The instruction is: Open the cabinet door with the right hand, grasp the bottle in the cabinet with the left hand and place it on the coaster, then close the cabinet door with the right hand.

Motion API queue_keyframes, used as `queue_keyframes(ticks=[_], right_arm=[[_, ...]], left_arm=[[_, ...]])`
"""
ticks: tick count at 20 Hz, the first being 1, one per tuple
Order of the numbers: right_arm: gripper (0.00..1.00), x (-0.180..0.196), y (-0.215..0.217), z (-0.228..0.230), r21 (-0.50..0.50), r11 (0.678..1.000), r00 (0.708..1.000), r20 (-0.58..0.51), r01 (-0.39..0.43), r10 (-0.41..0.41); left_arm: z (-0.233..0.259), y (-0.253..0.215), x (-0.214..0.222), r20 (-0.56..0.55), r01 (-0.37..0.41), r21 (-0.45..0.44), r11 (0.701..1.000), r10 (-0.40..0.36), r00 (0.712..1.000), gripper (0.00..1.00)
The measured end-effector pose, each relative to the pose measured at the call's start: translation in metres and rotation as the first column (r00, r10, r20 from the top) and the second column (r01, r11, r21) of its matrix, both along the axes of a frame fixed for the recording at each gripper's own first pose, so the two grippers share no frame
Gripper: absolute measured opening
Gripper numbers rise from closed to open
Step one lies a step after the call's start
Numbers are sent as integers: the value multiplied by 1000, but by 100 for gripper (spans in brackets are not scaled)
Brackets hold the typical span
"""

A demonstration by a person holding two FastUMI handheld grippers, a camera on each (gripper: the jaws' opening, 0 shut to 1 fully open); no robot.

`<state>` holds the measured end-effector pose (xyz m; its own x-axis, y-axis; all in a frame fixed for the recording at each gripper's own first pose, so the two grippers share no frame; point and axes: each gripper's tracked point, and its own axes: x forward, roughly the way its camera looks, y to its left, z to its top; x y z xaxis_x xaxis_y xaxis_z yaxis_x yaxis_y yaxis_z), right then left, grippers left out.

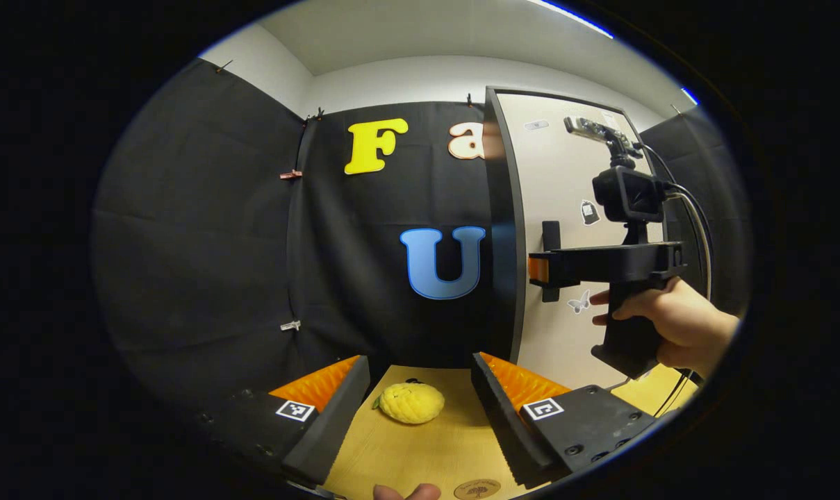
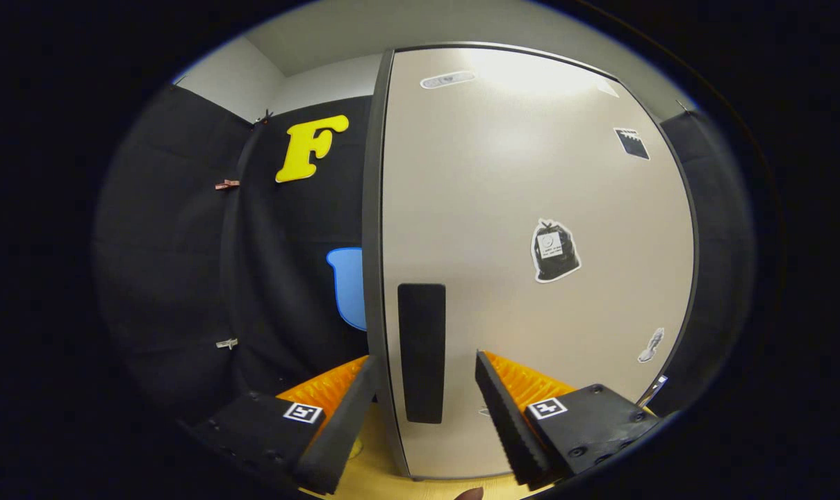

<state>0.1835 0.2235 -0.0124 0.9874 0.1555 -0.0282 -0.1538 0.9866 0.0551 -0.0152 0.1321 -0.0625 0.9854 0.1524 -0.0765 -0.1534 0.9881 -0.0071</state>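
The cabinet door [image 2: 531,194] is a tall beige panel that stands shut, hiding what is inside. Its dark upright handle [image 2: 421,351] sits near the left edge. My right gripper [image 2: 424,364] is open, with one finger on each side of the handle and a gap on both sides. In the left gripper view a hand holds the right gripper [image 1: 541,271] level against the door [image 1: 565,173] at handle height. My left gripper [image 1: 420,362] hangs open over the wooden table [image 1: 420,451], holding nothing. The round wooden coaster [image 1: 476,488] lies at the bottom edge, just before its fingers.
A yellow lemon-like fruit [image 1: 411,403] lies on the table ahead, between the left gripper's fingers and farther off. A fingertip [image 1: 406,492] shows at the bottom edge beside the coaster. Black cloth walls close in the left and back. Stickers [image 2: 555,250] dot the door.
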Motion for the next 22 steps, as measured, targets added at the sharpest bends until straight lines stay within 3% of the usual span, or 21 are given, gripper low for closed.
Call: queue_keyframes(ticks=[1,3,4,7,9,15,22], right_arm=[[83,4,0,-2,-1,1000,1000,-3,7,-7],[51,10,2,-2,-13,1000,1000,18,23,-23],[43,11,2,-5,-22,999,999,12,36,-36],[36,7,0,-2,39,997,998,9,60,-60],[23,12,1,-5,39,998,999,8,44,-44],[23,-6,2,-1,33,999,1000,-5,-19,19],[23,-74,-24,1,45,994,994,-17,-103,104]], left_arm=[[0,2,-1,-1,-4,-1,1000,4,1000,93],[0,6,-1,0,-13,12,1000,13,1000,93],[0,7,-2,0,-15,21,1000,15,1000,93],[-1,9,-7,5,-17,21,1000,16,1000,93],[0,9,-9,5,-20,15,1000,20,1000,93],[6,5,-15,8,-22,7,1000,22,1000,93],[14,-7,-32,29,-20,7,1000,20,999,93]])
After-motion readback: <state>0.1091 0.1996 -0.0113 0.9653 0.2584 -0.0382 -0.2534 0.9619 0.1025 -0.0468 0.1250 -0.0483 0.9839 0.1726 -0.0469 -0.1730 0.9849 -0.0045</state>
